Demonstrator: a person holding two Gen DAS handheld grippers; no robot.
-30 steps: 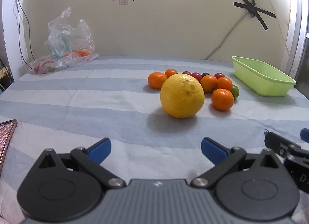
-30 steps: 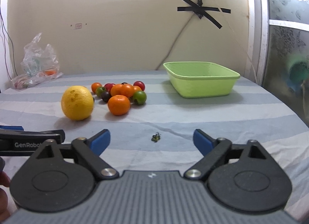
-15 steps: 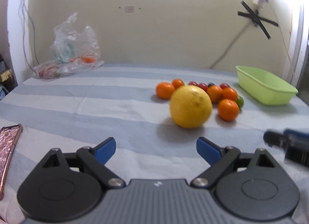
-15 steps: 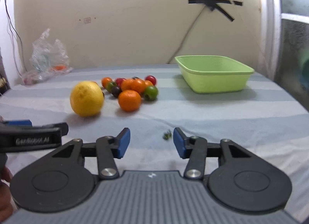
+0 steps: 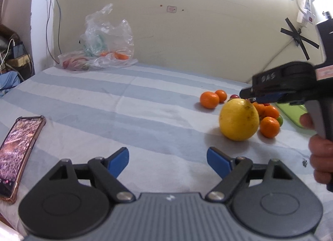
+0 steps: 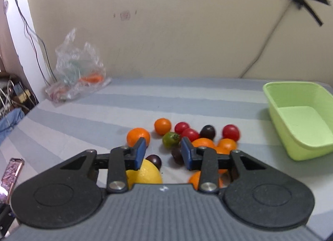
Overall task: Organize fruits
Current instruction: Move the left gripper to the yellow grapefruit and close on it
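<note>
My right gripper [image 6: 162,153] is hanging right over the fruit pile and its own body blocks a lot: I only get the top sliver of the big yellow citrus [image 6: 144,174] and a bit of one orange [image 6: 195,178] behind the linkage. The jaws are closing, pretty narrow already, with nothing pinched between the blue pads, just fruit showing through the gap further off. The frame is a bit smeared, so the red cherry tomatoes [image 6: 230,132] look fuzzy.

The left wrist camera shows that citrus whole, sitting on the striped cloth [image 5: 124,103] with the oranges touching behind it. There my right gripper cuts across the pile from the side, so the green tub [image 5: 291,112] is mostly hidden; the right view shows it properly, empty, well off to the right of the fruit. The left gripper [image 5: 167,161] is wide, closing slowly, empty. A phone [image 5: 18,149] lies at the left edge, cut off. I can't make out what's in the plastic bag [image 5: 104,41] at the back.
</note>
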